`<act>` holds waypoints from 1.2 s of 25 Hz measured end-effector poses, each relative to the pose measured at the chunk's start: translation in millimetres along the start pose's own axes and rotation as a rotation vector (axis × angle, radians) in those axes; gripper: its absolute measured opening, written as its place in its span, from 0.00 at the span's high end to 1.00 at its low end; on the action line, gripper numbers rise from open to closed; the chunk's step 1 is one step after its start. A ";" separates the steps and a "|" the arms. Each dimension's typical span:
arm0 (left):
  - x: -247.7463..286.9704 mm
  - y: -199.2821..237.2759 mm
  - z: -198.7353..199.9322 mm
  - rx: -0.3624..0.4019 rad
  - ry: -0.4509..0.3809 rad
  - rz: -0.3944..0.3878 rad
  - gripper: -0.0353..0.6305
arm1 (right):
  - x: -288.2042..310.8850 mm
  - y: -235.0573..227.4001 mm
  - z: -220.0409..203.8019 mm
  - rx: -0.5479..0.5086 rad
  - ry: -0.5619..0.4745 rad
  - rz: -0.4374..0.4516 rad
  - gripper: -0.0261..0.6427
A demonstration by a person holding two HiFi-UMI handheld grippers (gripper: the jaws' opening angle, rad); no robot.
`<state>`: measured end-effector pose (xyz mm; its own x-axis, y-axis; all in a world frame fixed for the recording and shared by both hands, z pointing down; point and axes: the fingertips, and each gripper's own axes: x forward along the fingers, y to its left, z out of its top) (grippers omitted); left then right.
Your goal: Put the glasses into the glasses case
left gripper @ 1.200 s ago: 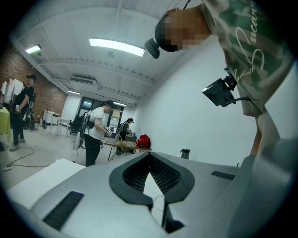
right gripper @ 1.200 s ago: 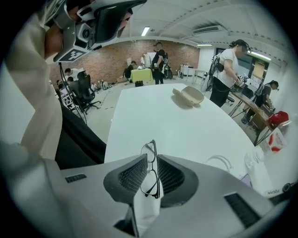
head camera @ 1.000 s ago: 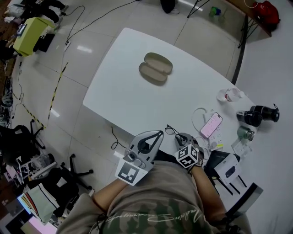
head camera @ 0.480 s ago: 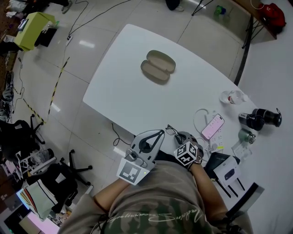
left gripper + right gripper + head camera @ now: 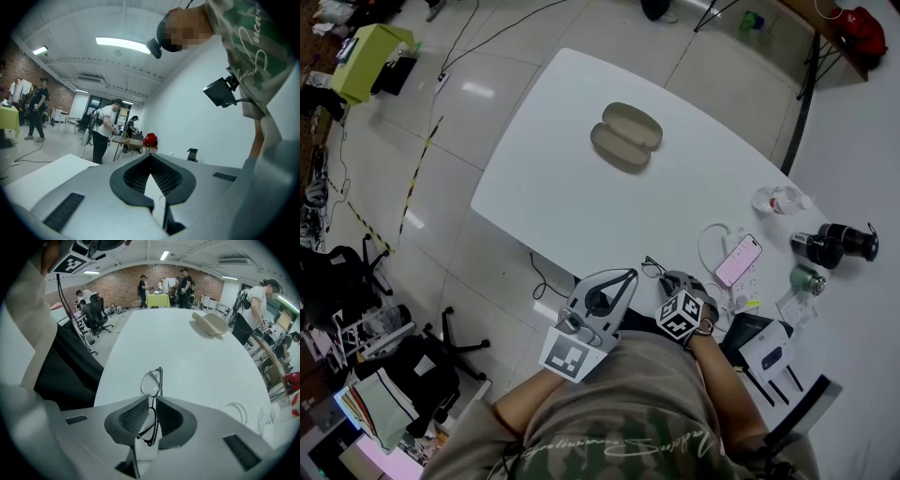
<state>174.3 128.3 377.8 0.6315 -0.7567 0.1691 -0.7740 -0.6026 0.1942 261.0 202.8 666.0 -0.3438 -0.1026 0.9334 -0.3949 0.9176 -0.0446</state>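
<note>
So, the black thin-rimmed glasses are clamped edge-on between the jaws of the right tool. One lens pokes out past the jaw tips and the other sits down between the ribbed pads. In the head view the glasses are seen right at the front of that tool, by the near edge of the white rounded tabletop. Whether they're touching the surface can't really be made out.

The beige oval glasses case is lying open, both halves side by side, well ahead of the right tool and a bit to its left. In the right gripper view it shows far ahead, slightly to the right.

The left tool is held just to the left of the right one. Its jaws are closed tip to tip with nothing gripped, which is plain in its own view.

Off to the right tool's right, a pink phone and a looped white cable are parked on the tabletop.
</note>
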 end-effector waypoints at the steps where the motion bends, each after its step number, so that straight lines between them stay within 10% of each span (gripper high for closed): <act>1: -0.8 -0.3 -0.1 0.003 0.000 -0.003 0.95 | 0.8 0.8 -0.3 -0.002 0.003 0.002 0.89; 22: -26.6 9.1 19.2 0.089 -0.024 -0.056 0.95 | 12.3 -0.7 -4.8 -0.078 0.128 0.028 0.89; 30: -27.7 18.0 42.5 -0.015 -0.064 -0.086 0.95 | 10.4 -4.0 0.7 -0.041 0.131 -0.007 0.92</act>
<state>141.0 127.6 335.6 0.6912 -0.7172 0.0889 -0.7159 -0.6627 0.2198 258.4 197.8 675.7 -0.2258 -0.0600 0.9723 -0.3606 0.9324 -0.0262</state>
